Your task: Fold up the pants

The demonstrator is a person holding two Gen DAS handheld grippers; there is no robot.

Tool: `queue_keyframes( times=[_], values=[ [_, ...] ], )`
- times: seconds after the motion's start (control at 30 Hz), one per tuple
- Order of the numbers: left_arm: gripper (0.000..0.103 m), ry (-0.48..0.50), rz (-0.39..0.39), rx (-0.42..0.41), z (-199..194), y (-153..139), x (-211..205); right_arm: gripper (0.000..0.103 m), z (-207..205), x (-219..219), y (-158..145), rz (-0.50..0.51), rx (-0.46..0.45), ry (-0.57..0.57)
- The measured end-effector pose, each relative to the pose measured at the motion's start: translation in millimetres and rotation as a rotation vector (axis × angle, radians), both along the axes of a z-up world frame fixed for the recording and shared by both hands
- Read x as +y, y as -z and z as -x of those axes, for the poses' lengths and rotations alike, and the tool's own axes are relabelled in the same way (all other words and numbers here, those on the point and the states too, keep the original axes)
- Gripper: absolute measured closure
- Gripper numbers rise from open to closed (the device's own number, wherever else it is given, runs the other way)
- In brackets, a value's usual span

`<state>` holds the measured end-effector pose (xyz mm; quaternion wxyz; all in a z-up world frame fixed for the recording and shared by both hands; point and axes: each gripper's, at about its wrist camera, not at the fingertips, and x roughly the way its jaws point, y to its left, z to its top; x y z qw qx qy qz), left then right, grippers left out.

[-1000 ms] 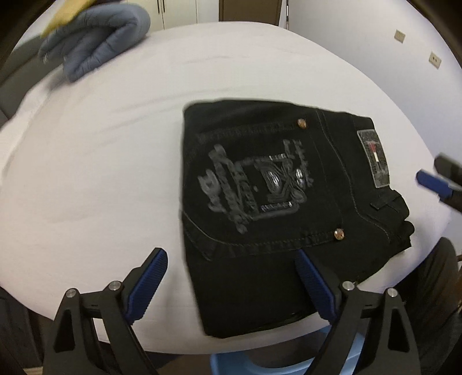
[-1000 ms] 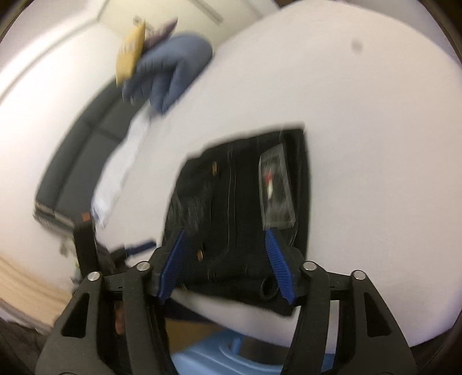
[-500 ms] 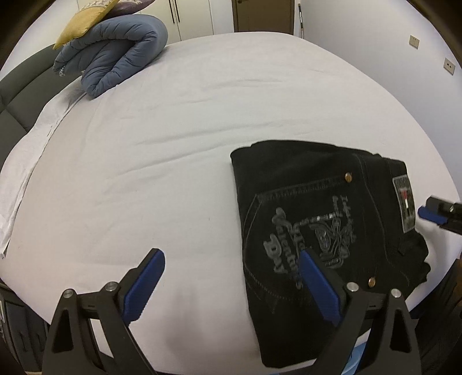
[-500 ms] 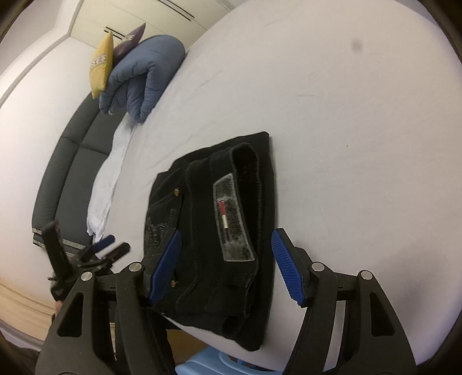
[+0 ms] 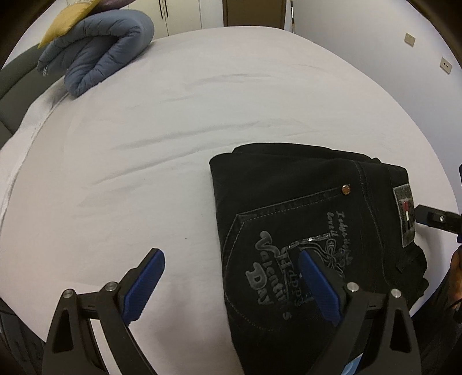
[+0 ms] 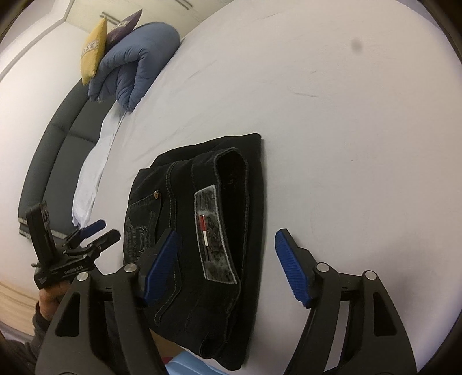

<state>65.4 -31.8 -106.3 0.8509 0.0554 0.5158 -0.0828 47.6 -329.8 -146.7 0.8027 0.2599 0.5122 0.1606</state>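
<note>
Black pants [image 5: 303, 219] lie folded into a compact rectangle near the front edge of a white bed [image 5: 173, 121], back pocket print and waist patch up. They also show in the right wrist view [image 6: 202, 207]. My left gripper [image 5: 231, 277] is open and empty, above the pants' left edge. My right gripper [image 6: 228, 253] is open and empty, above the waistband end. The left gripper also appears in the right wrist view [image 6: 98, 230], at the left of the pants.
A rolled blue duvet [image 5: 98, 52] with a yellow cushion [image 5: 66, 20] lies at the far left of the bed. A dark headboard [image 6: 49, 150] runs along the left side. A white wall with sockets [image 5: 410, 39] stands at the right.
Both grippers have pulled back and risen from the pants. The right gripper's jaws have spread wider. The pants lie still in their folded shape.
</note>
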Motion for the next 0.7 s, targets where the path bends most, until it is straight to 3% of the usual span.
queue_keyframes(
  times=[0.17, 0.3, 0.4, 0.5, 0.57, 0.6, 0.67, 0.7],
  values=[
    [0.005, -0.007, 0.048, 0.068, -12.5, 20.3, 2.5, 0.034, -10.6, 6.2, 5.2, 0.005, 0.018, -0.023],
    [0.005, -0.015, 0.145, 0.156, -24.8, 41.4, 8.9, 0.033, -18.7, 5.6, 15.6, -0.016, 0.05, -0.018],
    [0.005, -0.022, 0.204, 0.177, -29.9, 48.8, 9.8, 0.033, -25.2, 8.5, 20.5, -0.039, 0.058, -0.023],
    [0.019, -0.002, 0.233, 0.183, -32.0, 47.9, 5.5, 0.033, -33.5, 15.2, 25.5, -0.04, 0.074, -0.036],
    [0.037, 0.019, 0.273, 0.203, -34.6, 46.8, 1.6, 0.032, -39.6, 21.5, 27.0, -0.07, 0.076, -0.046],
    [0.037, 0.025, 0.267, 0.21, -35.9, 46.4, -1.6, 0.032, -42.9, 26.7, 27.8, -0.062, 0.077, -0.052],
    [0.047, 0.045, 0.248, 0.21, -37.2, 45.4, -8.4, 0.038, -48.2, 35.2, 29.6, -0.033, 0.077, -0.068],
    [0.05, 0.053, 0.243, 0.206, -37.0, 44.4, -11.6, 0.046, -49.2, 38.8, 29.0, -0.003, 0.076, -0.069]
  ],
)
